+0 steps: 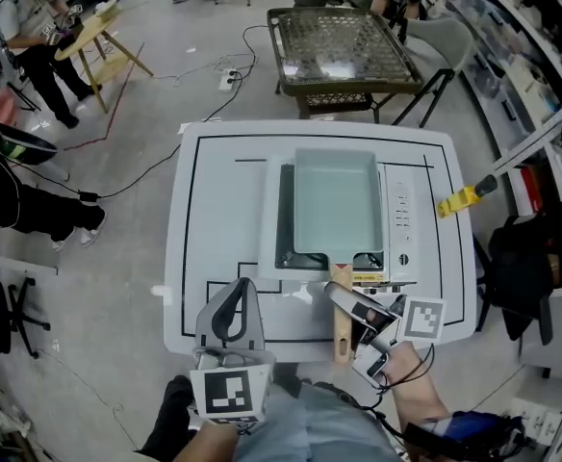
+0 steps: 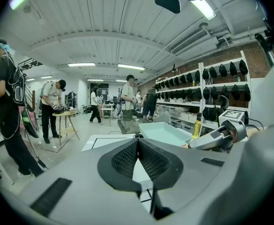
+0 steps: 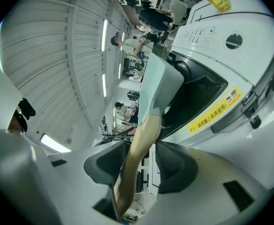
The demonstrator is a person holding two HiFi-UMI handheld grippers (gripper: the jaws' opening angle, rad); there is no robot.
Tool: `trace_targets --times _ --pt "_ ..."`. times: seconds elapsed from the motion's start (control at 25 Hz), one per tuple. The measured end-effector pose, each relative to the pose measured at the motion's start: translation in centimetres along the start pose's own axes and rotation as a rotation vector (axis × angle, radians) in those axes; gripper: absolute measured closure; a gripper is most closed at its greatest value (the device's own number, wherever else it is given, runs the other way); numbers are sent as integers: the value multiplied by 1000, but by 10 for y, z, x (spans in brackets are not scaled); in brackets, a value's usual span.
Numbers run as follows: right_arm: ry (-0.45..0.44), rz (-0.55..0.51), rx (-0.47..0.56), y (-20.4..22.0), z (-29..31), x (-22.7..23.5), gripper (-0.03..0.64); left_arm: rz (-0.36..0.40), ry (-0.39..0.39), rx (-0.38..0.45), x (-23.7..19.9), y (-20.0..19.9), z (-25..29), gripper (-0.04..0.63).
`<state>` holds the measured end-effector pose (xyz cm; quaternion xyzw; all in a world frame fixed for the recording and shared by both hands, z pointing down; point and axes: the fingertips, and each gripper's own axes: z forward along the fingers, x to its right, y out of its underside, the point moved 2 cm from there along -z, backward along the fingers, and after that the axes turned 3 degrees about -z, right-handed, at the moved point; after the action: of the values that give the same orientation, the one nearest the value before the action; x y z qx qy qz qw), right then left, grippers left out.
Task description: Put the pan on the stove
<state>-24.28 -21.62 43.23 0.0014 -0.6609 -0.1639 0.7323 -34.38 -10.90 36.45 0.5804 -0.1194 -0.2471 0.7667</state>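
Right gripper [image 3: 141, 148] jaws stand released either side of the pan's wooden handle [image 3: 145, 128] (lower centre of frame). Left gripper [image 2: 137, 142] jaws are pressed together, empty.

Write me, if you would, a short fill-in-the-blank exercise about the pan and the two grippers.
1. The pale green pan sits on the ____, atop the white table.
2. The pan's ____ handle lies between the right gripper's open jaws.
3. The left gripper is ____, with nothing between its jaws.
Missing words: stove; wooden; shut.
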Motion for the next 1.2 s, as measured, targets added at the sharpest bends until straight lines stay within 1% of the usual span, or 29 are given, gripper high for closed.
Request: trace_targets --times 0.12,0.28,0.4,0.48,0.56,0.68,0.76,0.88,0.92,0.96,1.08,1.2 --pt "19 -13 46 -5 -12 2 420 10 3 -9 1 1 -2 577" --pt "39 -39 121 -9 -40 3 417 23 43 2 17 -4 -5 577" --pt "51 -52 175 -7 -67 0 417 56 74 -7 33 -6 -11 577" --pt "69 -75 217 -5 -88 -5 417 74 108 3 48 -13 -15 577" --pt "121 -122 271 -2 -115 -9 419 83 155 38 67 -26 -21 577" --pt "235 -267 352 0 -159 -19 419 113 208 75 97 -39 -34 577" --pt "271 -373 404 3 -184 -32 419 138 235 101 118 -44 -43 577" --pt "318 -545 480 16 -221 -50 420 157 285 119 153 -37 -60 577" --pt "344 -605 505 21 -233 -54 431 163 302 115 165 -32 -65 577" --pt "377 -662 531 27 -245 -58 457 165 322 118 177 -28 -71 577" --pt "519 -823 606 42 -280 -69 521 162 383 151 207 -23 -87 577" --pt "677 -964 666 57 -313 -81 546 189 424 176 229 -25 -104 577"
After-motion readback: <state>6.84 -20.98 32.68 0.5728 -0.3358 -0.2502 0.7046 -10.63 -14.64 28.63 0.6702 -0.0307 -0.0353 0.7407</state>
